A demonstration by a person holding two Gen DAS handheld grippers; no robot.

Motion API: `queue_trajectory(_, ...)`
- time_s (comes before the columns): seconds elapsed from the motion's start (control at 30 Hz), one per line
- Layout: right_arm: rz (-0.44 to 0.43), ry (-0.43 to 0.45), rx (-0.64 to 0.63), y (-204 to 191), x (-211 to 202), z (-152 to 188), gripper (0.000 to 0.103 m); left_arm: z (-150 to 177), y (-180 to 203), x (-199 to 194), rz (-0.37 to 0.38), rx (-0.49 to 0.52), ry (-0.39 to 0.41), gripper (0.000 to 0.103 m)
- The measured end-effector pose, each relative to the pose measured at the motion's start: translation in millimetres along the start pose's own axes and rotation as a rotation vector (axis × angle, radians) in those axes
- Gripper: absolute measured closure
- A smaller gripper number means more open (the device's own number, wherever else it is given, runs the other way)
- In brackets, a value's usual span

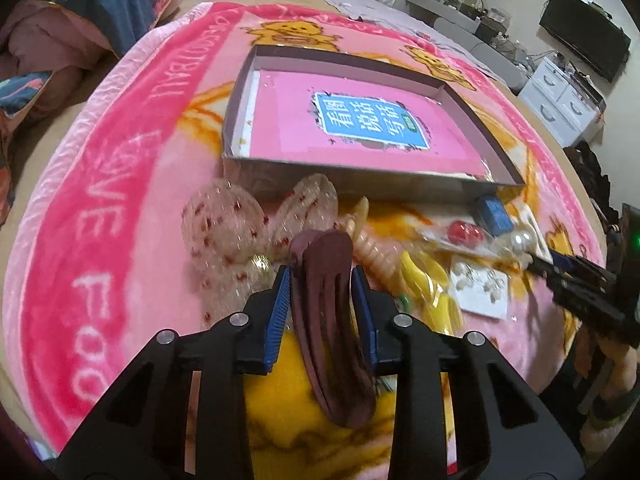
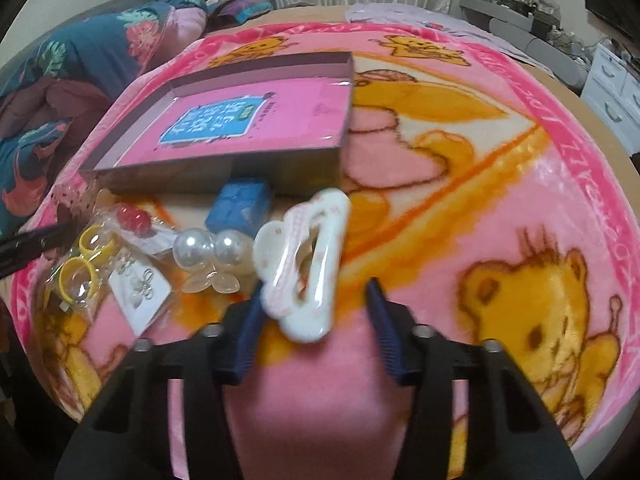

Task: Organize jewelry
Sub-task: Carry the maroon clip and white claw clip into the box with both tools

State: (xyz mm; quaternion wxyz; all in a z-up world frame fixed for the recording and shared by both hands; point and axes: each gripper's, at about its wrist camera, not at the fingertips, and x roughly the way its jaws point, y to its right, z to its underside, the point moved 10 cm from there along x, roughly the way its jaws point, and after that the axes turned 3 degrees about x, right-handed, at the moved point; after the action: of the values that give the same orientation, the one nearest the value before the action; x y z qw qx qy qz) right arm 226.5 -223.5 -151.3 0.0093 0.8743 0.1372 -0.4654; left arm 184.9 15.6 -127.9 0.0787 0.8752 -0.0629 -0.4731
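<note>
The left gripper (image 1: 322, 296) is clamping a dark clip (image 1: 330, 320) between its blue pads at lower centre of the left view, the clip's long tail hanging down toward the camera below the fingers. The right gripper (image 2: 316, 312) is standing with its jaws apart around a white claw clip (image 2: 304, 264) in the middle of the right view; only the left pad seems to be touching it. The box (image 1: 348, 184) is lying in the upper middle of both views, with the remaining pieces heaped along its near wall: pearls (image 2: 212, 250), a blue case (image 2: 240, 206), yellow rings (image 2: 86, 256), an earring card (image 2: 140, 292). The dark clip, pinched near one end, is likely to pivot or slip while being carried. The white clip, off-centre, is liable to skid when the jaws close, or knock the pearls just beside it.
</note>
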Motion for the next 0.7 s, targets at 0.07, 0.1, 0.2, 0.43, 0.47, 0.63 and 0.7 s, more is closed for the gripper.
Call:
queue_trajectory(0.07, -0.011, 0.014, 0.024, 6.2, -3.8, -0.4, 0.071, 4.9, 4.1, 0.7, 0.008, 0.006, -0.01, 0.08)
queue_trajectory(0.1, -0.014, 0.017, 0.028, 8.3, -5.2, -0.2, 0.071, 8.2, 5.9, 1.7, 0.008, 0.008, -0.018, 0.08)
queue_trajectory(0.2, -0.021, 0.037, 0.035, 11.2, -10.9, -0.5, 0.071, 15.0, 8.7, 5.0, -0.006, 0.024, -0.029, 0.081)
queue_trajectory(0.43, -0.04, 0.096, 0.051, 15.4, -32.3, -1.6, 0.072, 17.9, 4.5, -6.6, -0.017, 0.004, 0.002, 0.082)
queue_trajectory(0.47, -0.043, 0.103, 0.054, 16.2, -34.6, -1.7, 0.072, 17.1, 4.6, -10.1, -0.017, 0.002, 0.012, 0.082)
queue_trajectory(0.63, -0.047, 0.14, 0.068, 21.2, -49.3, -4.6, 0.072, 6.4, 9.3, -27.7, -0.011, 0.004, 0.056, 0.082)
queue_trajectory(0.7, -0.037, 0.158, 0.066, 23.4, -55.5, -5.7, 0.072, -0.2, 12.5, -34.8, -0.011, 0.01, 0.077, 0.082)
